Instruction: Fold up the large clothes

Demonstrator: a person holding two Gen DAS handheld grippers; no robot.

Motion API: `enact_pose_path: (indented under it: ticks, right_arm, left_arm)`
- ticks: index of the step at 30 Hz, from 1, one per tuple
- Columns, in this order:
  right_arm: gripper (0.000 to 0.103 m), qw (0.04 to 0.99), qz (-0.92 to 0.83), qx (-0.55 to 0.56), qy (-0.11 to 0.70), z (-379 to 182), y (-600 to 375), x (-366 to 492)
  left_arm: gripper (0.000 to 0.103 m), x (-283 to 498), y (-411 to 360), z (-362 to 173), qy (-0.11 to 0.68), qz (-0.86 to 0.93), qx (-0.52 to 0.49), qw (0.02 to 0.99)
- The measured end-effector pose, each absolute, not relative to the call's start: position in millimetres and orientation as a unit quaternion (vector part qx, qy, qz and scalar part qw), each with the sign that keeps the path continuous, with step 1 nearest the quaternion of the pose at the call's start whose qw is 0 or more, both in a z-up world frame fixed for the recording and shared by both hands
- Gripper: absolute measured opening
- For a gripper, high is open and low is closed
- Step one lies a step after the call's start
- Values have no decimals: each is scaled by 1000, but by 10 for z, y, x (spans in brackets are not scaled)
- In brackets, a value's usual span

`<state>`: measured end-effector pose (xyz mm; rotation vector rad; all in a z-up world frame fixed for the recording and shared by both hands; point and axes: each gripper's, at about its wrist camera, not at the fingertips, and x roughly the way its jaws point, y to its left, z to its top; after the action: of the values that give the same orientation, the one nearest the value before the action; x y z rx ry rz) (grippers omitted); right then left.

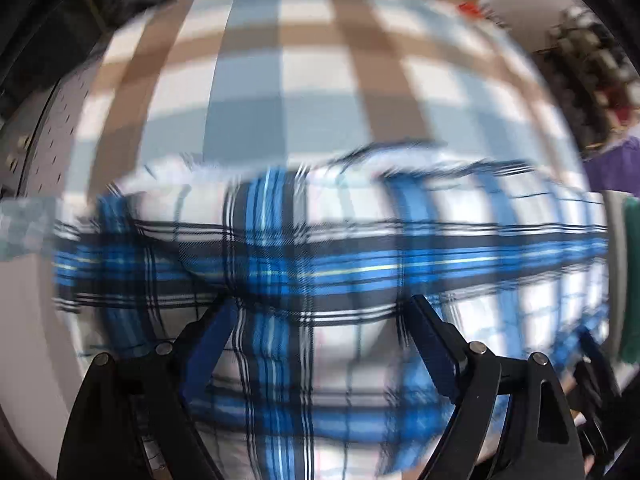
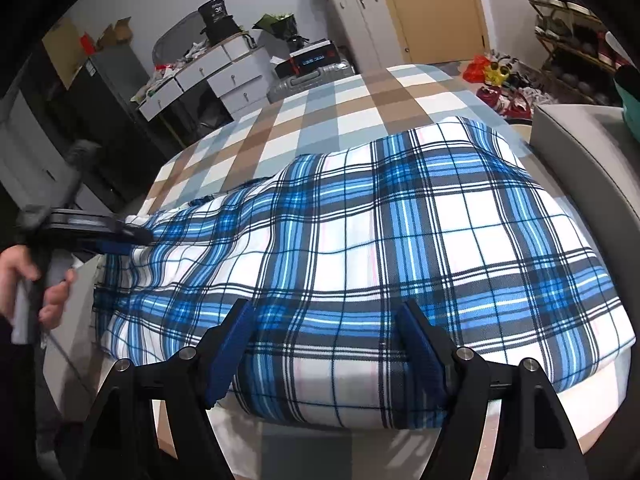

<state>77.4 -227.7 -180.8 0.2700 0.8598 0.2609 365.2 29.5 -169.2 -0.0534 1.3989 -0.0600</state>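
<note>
My right gripper stands nearest, its blue pads spread wide with the folded near edge of the blue plaid garment lying between them; the pads flank the cloth and do not pinch it. The garment lies spread across the checked bedspread, reaching from my right jaws out to the left edge of the bed. There my left gripper, held in my left hand, sits at the garment's far left end. Seen from my left wrist, the left gripper is also spread wide, pointing steeply down over the plaid cloth. That view is blurred, and I cannot tell whether its tips touch the fabric.
</note>
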Motion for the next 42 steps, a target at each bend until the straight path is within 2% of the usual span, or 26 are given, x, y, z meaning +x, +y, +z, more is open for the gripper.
enact_pose_path:
  ticks: [5,9,11,13,16,19,21,23,25,26,27,31,36,38,40,42]
  right_arm:
    - [75,890,122,151,412,-1803,-2385,772]
    - [75,896,105,165,399,-1605,-2525,989]
    - [75,906,92,118,396,-1486,-2500,1217]
    - [75,898,74,63,429,-1473,-2420,1590]
    - [73,872,56,0,487,-1620,-2268,2072]
    - [74,865,22,-101,491,-1772,-2084,2262]
    - [72,850,17,-116,514,-1909,-2060,2350]
    - [73,837,20,-84,540,-1903,-2154,2441]
    - [63,824,12,-68,562,-1807,-2207,2498]
    - [48,828,8,-57,557,-1707,-2200,2480]
    - [45,835,17,-41,548,-1618,-2170,2447]
    - [45,839,115,18,532,-1414,-1803,2300]
    - [46,811,93,-92,570,-1986,-1257,2318]
    - [45,823,86,-132,545,-2003,-1170,2248]
    - [45,812,92,-120,564,-1962,-1234,2233]
    - [38,818,106,-99,557,-1845,-1357,2163]
  left_arm:
    - [85,3529,124,-1695,610,-14,6,792]
    - [85,3144,203,-1452,569,-27,-76,818]
    - [85,2898,249,-1381,551,-41,-113,826]
    - [85,2726,169,-1382,539,-56,-109,833]
    - [85,2617,73,-1464,538,-55,-72,838]
    - [85,2731,233,-1500,552,-68,-98,825]
    - [85,2744,290,-1462,550,-75,-108,825]
    - [85,2756,328,-1445,556,-77,-107,821]
    - [85,2756,365,-1450,569,-97,-119,808]
    - [85,2729,390,-1418,569,-115,-128,804]
    - [85,2745,417,-1418,567,-120,-130,804]
    - [85,2680,536,-1352,552,-92,-132,818]
    - [85,2729,607,-1467,567,-100,-155,803]
    - [85,2705,623,-1478,565,-84,-140,809]
    - [85,2687,638,-1485,563,-73,-128,813]
    - [85,2675,650,-1488,563,-75,-130,812]
